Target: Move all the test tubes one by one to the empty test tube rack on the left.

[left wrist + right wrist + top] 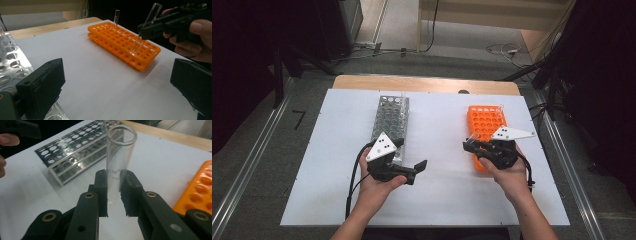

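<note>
Two racks sit on my white worktop (432,200), and I place everything by the orange plastic tube rack (484,131). My right tongs (114,195) are clamped on a clear glass test tube (119,162), pads pressing its lower half, with the open mouth up. In the left gripper view that tube (146,28) leans, its rounded bottom low over the orange rack's (125,42) near end, close to a hole or just entering one; I cannot tell which. Its long axis runs up and away from the rack toward my right hand (197,37), so I judge the coming move depends on standing the tube straight above a hole before lowering it. A second, thin clear tube (116,17) stands at the orange rack's far corner.

My left tongs (412,170) hang wide open with nothing between them, well apart from the orange rack, just beside the perforated shiny steel rack (391,120). The right hand is plainly the nearer one.

Seen from the right gripper view, the grip and faint printing on the glass are close up; the left gripper view gives the tilt and the tube's bottom end against the holes; from the high view come both racks' places.
</note>
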### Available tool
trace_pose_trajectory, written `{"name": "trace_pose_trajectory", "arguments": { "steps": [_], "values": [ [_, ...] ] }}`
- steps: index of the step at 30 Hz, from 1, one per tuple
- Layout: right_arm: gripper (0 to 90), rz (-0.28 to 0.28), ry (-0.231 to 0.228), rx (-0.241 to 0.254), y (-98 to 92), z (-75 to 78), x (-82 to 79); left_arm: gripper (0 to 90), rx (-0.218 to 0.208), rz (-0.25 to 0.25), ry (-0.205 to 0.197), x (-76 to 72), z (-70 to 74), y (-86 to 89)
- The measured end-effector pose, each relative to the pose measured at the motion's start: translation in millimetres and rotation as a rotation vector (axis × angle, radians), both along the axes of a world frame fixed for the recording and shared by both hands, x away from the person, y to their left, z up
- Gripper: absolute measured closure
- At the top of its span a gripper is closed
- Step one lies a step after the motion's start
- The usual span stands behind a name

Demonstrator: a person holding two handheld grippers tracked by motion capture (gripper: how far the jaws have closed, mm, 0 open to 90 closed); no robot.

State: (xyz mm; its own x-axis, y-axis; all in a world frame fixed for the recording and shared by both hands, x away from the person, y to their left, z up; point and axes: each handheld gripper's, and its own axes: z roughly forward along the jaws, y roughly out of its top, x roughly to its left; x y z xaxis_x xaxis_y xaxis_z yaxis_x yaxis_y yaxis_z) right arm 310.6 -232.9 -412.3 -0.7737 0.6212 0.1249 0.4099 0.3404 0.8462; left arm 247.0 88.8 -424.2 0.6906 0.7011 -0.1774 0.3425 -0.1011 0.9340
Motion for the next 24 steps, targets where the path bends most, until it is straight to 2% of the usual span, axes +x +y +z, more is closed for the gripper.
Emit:
{"name": "trace_pose_trajectory", "arguments": {
  "steps": [6,13,17,19,21,22,23,24],
  "values": [
    [73.8,0.058,0.015,-0.008,17.8,-8.2,-12.8,0.0,-0.001,-0.016,-0.005,-0.3,0.3,-5.3],
    [73.8,0.122,0.011,-0.040,41.4,-15.9,-24.7,1.8,-0.010,-0.034,-0.016,-4.8,7.3,-11.0],
    [73.8,0.165,0.024,-0.041,55.3,-18.4,-33.2,14.1,0.007,-0.021,-0.009,-7.9,8.8,-17.2],
    [73.8,0.172,0.027,-0.046,58.8,-18.5,-35.7,20.0,-0.009,-0.050,0.005,-8.3,7.7,-21.3],
    [73.8,0.177,0.027,-0.049,60.2,-18.8,-36.3,21.8,-0.009,-0.056,0.009,-8.5,7.4,-22.9],
    [73.8,0.182,0.031,-0.056,63.3,-19.8,-37.6,27.3,-0.016,-0.072,0.011,-8.8,6.8,-25.7],
    [73.8,0.187,0.030,-0.060,64.7,-20.4,-38.3,29.7,-0.016,-0.072,0.011,-8.8,6.8,-25.7],
    [73.8,0.190,0.033,-0.062,66.3,-20.9,-39.3,32.1,-0.011,-0.094,0.005,-9.8,6.8,-29.2]
  ]
}}
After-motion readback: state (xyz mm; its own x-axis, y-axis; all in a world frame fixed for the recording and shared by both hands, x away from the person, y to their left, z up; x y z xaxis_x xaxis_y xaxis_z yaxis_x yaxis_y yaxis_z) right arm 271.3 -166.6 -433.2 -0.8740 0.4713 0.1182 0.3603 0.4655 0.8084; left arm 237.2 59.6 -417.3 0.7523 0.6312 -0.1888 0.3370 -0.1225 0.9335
